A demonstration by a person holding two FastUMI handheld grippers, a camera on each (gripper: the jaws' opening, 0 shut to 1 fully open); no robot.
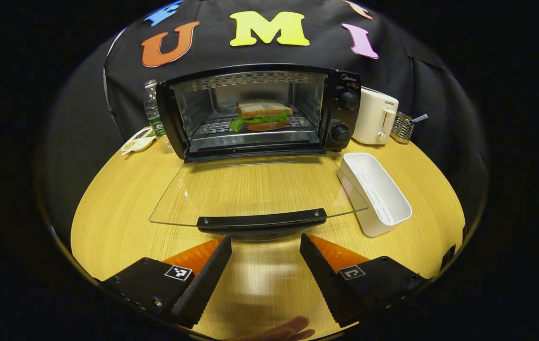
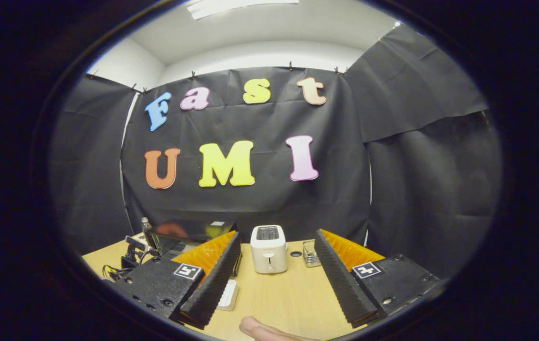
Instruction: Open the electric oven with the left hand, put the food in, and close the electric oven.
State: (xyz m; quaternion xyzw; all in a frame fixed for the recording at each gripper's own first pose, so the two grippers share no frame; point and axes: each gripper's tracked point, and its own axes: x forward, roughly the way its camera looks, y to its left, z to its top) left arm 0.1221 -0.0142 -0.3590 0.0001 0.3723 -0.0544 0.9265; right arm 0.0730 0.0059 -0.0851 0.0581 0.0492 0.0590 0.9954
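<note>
1. With the sandwich (image 1: 262, 115) already sitting on the rack inside the oven (image 1: 260, 111), the step in hand looks like closing the glass door (image 1: 255, 192), which lies folded flat down onto the wooden table (image 1: 108, 222).
2. The left gripper (image 1: 265, 246) hovers just short of the door's black handle (image 1: 262, 221), its fingers spread apart with nothing between them.
3. To close well, the fingers would best come under the middle of the handle and lift it up and back in an arc about the hinge, pressing evenly so the door does not twist.
4. A white tray (image 1: 376, 192) sits just beside the door's right edge; the swing should stay clear of it.
5. The handle's long axis runs left to right across the left gripper view, parallel to the oven front; the door points toward the gripper.
6. The right gripper (image 2: 276, 274) is held higher, fingers apart and empty, facing a white toaster (image 2: 268, 248).
</note>
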